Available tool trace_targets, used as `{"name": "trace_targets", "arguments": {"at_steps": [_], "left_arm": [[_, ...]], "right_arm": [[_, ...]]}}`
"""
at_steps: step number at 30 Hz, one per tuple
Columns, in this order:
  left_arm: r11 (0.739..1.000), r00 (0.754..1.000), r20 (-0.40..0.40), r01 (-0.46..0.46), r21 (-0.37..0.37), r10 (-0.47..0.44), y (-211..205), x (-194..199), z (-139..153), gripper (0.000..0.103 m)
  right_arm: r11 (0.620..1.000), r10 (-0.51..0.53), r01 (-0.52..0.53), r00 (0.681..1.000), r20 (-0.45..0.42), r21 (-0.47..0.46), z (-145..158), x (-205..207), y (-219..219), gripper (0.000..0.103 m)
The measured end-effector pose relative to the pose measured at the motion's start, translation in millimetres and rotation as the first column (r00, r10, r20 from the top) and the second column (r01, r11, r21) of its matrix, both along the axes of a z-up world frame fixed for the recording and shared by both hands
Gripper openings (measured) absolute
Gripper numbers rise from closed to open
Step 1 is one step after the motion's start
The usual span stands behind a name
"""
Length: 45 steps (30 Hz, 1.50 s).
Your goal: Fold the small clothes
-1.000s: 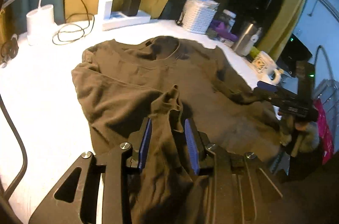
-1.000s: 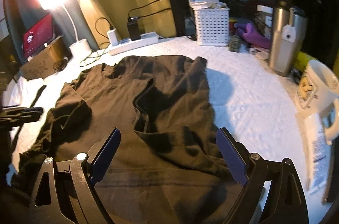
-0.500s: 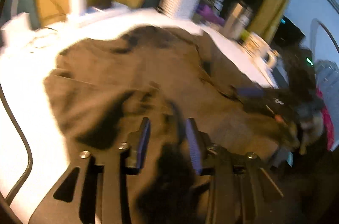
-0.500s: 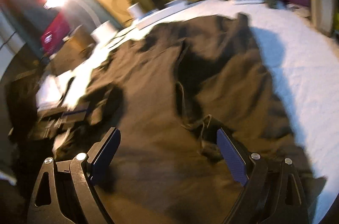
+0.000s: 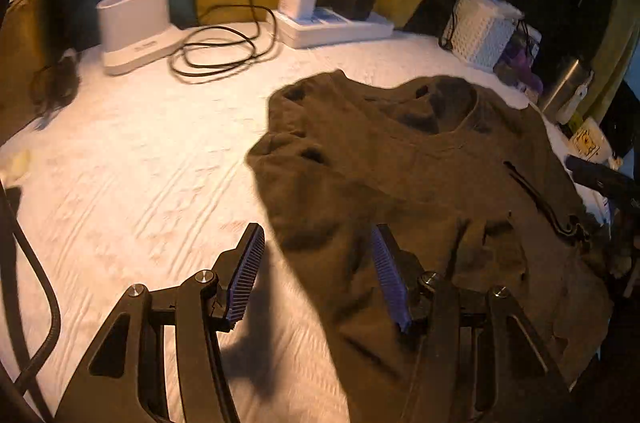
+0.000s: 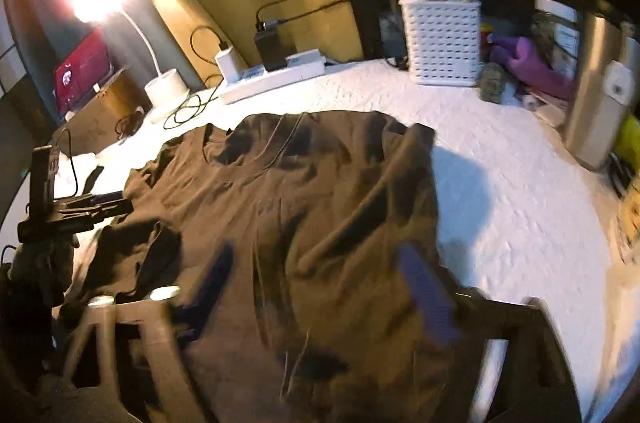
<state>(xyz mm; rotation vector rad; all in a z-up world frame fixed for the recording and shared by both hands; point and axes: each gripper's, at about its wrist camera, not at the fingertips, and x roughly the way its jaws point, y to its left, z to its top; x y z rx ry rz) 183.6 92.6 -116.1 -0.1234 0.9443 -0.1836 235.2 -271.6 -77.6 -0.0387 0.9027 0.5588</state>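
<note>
A brown T-shirt [image 5: 400,175] lies spread on the white quilted cover [image 5: 140,183], collar at the far end. My left gripper [image 5: 318,275] hovers over the shirt's near left edge. Its jaws are opening; cloth lies below the right pad, and neither pad presses on it. In the right wrist view the same shirt [image 6: 320,191] fills the middle, its right side folded inward. My right gripper [image 6: 318,283] is blurred above the shirt's lower part, jaws closing with cloth beneath them and no visible pinch. Each gripper shows in the other's view: the left gripper [image 6: 76,211] and the right gripper [image 5: 600,179].
Along the back stand a white lamp base [image 5: 132,23], a coiled black cable [image 5: 216,51], a power strip [image 5: 332,27] with chargers and a white basket [image 6: 442,43]. A steel tumbler [image 6: 592,87] and a mug [image 5: 592,143] stand at the right.
The left gripper let go of the bunched cloth it pinched, widened and shifted towards the shirt's left edge. The right gripper's jaws have narrowed and it has moved over the shirt.
</note>
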Motion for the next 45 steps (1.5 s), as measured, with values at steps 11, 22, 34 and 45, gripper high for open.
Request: {"name": "trace_targets", "arguments": {"at_steps": [11,22,34,45], "left_arm": [[0.991,0.997,0.066,-0.050,0.123,0.042,-13,9,14,0.055],[0.998,0.986,0.169,-0.008,0.060,-0.002,-29,-93,55,0.055],[0.993,0.988,0.105,0.114,0.025,-0.117,-53,-170,46,0.055],[0.974,0.975,0.028,0.218,0.062,-0.220,-77,-197,23,0.055]], "right_arm": [[0.994,0.005,0.001,0.998,0.059,-0.109,4,13,24,0.060],[0.971,-0.112,0.144,0.979,0.171,-0.192,34,-88,-61,0.060],[0.972,-0.107,0.115,0.993,0.048,-0.205,-15,-135,-60,0.058],[0.967,-0.127,0.138,0.990,0.062,-0.217,-33,-133,-52,0.041]]}}
